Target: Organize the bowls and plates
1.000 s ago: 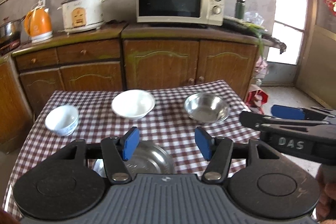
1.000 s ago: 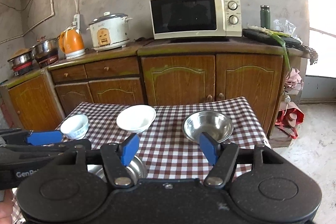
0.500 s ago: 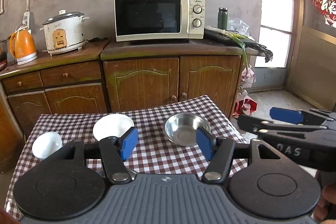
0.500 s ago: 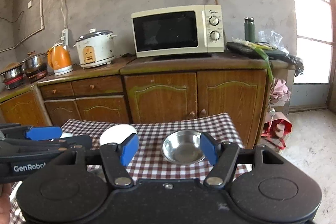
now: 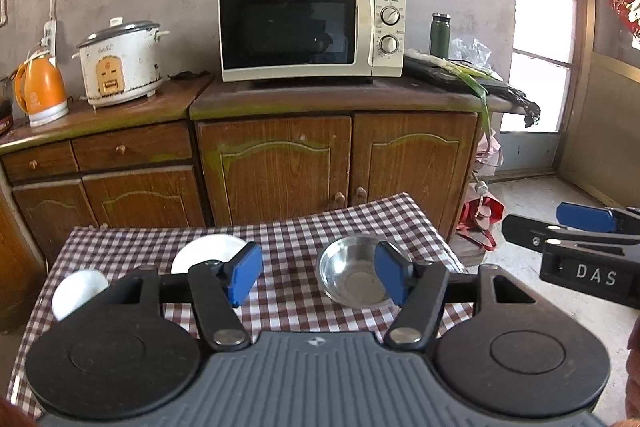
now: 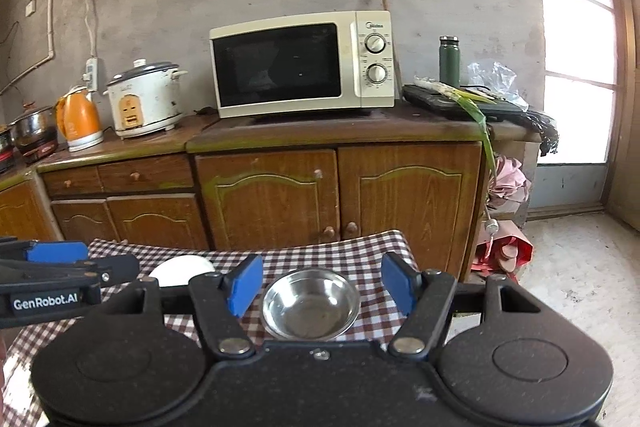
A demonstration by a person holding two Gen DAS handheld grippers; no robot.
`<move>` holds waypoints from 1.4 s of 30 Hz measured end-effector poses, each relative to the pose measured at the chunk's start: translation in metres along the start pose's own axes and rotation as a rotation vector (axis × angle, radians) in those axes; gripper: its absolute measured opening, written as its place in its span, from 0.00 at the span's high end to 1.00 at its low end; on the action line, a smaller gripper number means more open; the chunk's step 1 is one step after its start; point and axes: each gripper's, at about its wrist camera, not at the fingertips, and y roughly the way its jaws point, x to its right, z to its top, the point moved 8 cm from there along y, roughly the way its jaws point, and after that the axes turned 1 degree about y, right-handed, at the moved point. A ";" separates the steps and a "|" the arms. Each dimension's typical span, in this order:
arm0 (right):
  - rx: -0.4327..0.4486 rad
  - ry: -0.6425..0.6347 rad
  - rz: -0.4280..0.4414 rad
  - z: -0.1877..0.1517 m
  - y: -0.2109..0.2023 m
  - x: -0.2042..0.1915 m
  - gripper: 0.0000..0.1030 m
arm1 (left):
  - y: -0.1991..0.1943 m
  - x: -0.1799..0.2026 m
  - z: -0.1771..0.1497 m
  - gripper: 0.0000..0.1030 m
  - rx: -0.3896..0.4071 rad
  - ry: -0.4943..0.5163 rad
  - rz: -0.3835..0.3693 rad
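On the checked tablecloth (image 5: 288, 227) stand a steel bowl (image 5: 354, 279), a white bowl (image 5: 200, 255) and a small white bowl (image 5: 76, 291) at the left edge. My left gripper (image 5: 318, 277) hovers open above the near part of the table, nothing between its blue pads. The right gripper (image 6: 322, 285) is also open and empty; the steel bowl (image 6: 312, 309) lies beyond and below its gap, the white bowl (image 6: 182, 269) further left. Each gripper shows in the other's view, side by side: right gripper (image 5: 576, 227), left gripper (image 6: 64, 259). The gripper bodies hide the near table.
Behind the table runs a wooden cabinet (image 5: 336, 163) carrying a microwave (image 5: 308, 29), a rice cooker (image 5: 118, 63), an orange kettle (image 5: 40, 93) and a green flask (image 5: 439, 29). Red bags (image 6: 504, 251) lie on the floor to the right, by a bright doorway (image 6: 576, 67).
Both grippers have pulled back and risen, so the bowls sit lower and smaller in view. The steel plate seen under the left gripper a second ago is now hidden. Jaws stay open.
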 end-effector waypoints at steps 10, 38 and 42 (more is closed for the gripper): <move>0.001 0.025 -0.017 0.009 0.041 0.019 0.24 | 0.043 -0.001 0.010 0.37 -0.018 0.002 0.030; -0.128 0.040 -0.023 -0.048 0.157 0.025 0.24 | 0.146 -0.022 -0.023 0.37 -0.136 -0.015 0.068; -0.145 0.041 -0.023 -0.057 0.171 0.026 0.24 | 0.159 -0.023 -0.029 0.37 -0.151 -0.020 0.066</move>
